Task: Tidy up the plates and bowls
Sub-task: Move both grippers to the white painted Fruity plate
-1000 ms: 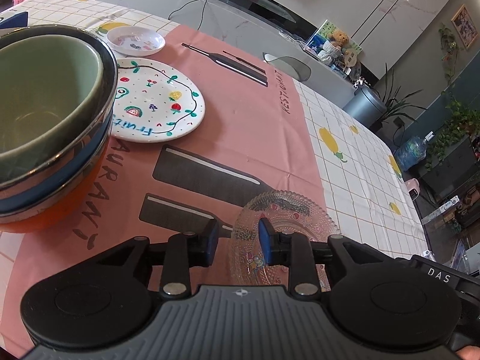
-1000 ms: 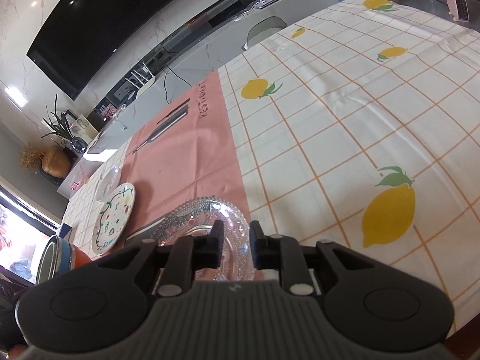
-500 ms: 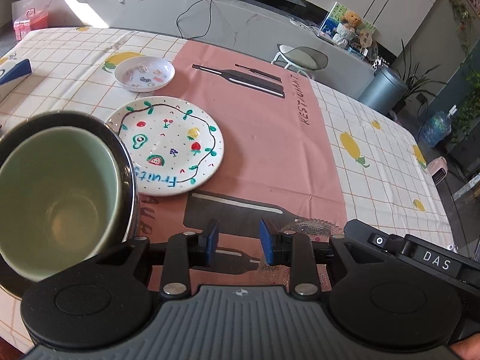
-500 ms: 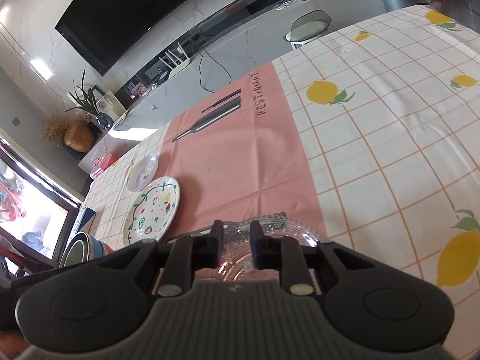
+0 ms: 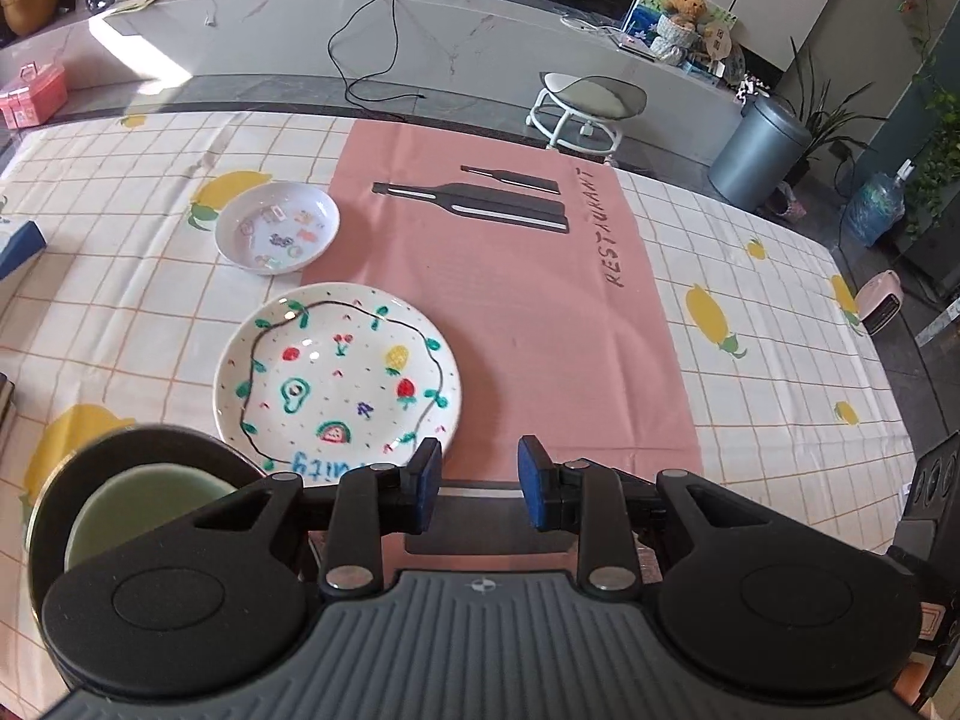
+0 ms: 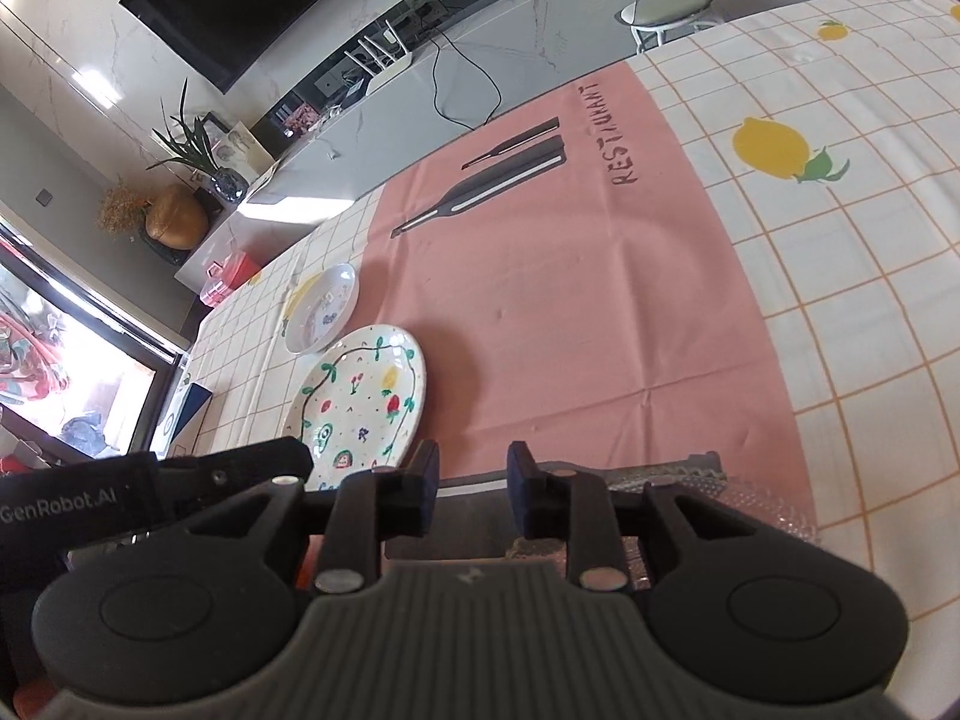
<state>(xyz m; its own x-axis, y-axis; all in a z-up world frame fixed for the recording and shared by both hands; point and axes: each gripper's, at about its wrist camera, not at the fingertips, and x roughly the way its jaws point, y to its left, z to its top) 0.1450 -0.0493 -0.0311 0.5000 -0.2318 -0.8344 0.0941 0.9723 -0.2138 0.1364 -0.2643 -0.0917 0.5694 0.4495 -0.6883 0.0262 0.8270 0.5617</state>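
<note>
A white plate painted with fruit (image 5: 339, 373) lies on the tablecloth, with a small white dish (image 5: 277, 227) beyond it. Both also show in the right wrist view: the fruit plate (image 6: 360, 399) and the small dish (image 6: 321, 308). A stack of bowls with a green bowl (image 5: 138, 507) on top sits at lower left, partly hidden by my left gripper (image 5: 479, 482), which is open and empty above the table. My right gripper (image 6: 469, 487) is open and empty; a clear glass plate (image 6: 744, 495) lies just under and behind its fingers, mostly hidden.
A pink runner (image 5: 516, 300) with bottle prints crosses the lemon-checked tablecloth (image 5: 780, 324). A blue-and-white box (image 5: 18, 243) lies at the left edge. A stool (image 5: 585, 99) and a grey bin (image 5: 759, 150) stand beyond the table's far edge.
Both grippers have risen and pulled back from the table. The bowl stack and glass plate have slid down out of most of the views. Both stay open.
</note>
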